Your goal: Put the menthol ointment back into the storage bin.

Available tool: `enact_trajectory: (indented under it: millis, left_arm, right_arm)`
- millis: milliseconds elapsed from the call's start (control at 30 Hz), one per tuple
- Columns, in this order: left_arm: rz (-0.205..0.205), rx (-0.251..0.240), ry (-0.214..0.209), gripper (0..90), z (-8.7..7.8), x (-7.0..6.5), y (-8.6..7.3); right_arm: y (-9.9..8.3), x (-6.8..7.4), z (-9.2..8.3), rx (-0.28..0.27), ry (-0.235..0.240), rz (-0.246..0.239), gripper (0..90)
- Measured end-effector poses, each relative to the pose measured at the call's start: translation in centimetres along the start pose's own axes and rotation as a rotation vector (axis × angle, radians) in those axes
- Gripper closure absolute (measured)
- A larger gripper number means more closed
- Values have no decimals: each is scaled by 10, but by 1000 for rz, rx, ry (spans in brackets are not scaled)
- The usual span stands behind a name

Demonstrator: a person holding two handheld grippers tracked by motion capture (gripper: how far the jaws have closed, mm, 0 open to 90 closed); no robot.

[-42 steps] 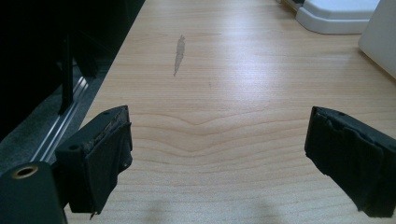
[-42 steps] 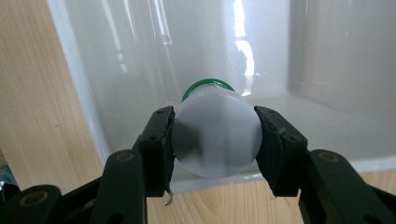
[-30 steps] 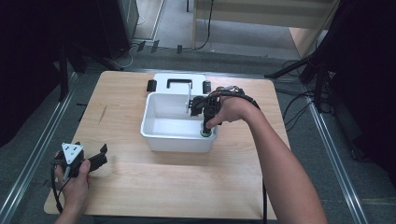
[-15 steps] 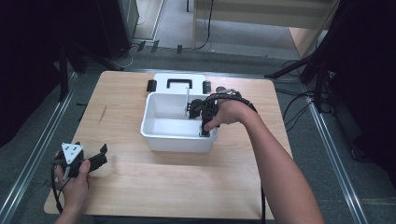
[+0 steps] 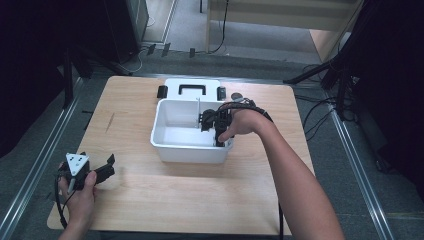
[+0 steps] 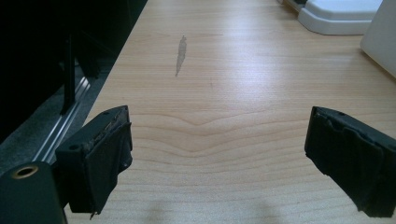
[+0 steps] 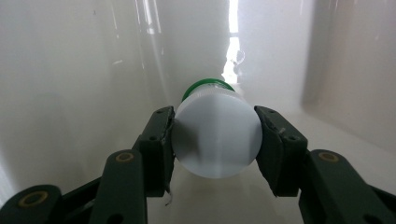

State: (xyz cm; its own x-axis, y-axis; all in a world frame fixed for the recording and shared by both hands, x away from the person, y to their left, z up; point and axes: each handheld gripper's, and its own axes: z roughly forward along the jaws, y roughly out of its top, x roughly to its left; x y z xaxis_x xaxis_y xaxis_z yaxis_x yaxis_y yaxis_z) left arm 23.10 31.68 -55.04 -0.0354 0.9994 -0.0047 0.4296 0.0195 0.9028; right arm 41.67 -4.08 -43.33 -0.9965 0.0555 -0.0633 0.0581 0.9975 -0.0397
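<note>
Wooden tabletop (image 5: 150,200) is carrying a white bin (image 5: 192,150); inside its right end the right gripper (image 7: 215,140) is clamping a white bottle (image 7: 215,140), long axis running straight away from the jaws, while the left gripper (image 6: 219,154) is resting wide open, well apart

The bin (image 5: 190,150) sits on the table (image 5: 200,200) at centre; its lid (image 5: 192,89) lies at 12 o'clock, touching; a bottle (image 7: 215,135) lies inside.
</note>
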Motion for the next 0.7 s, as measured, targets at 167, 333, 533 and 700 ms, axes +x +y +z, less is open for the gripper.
enact_trajectory:
  millis: [167, 333, 533, 700]
  left_arm:
    - [0, 3, -1, 82, 0, 0, 0]
    - [-1, 2, -1, 82, 0, 0, 0]
    - [-3, 2, 0, 82, 0, 0, 0]
    - [-2, 4, 0, 82, 0, 1, 0]
  right_arm:
    - [1, 1, 2, 7, -1, -15, 514]
    - [3, 0, 3, 22, -10, -18, 514]
    - [4, 1, 5, 29, -16, -28, 513]
    - [4, 1, 6, 34, -16, -29, 513]
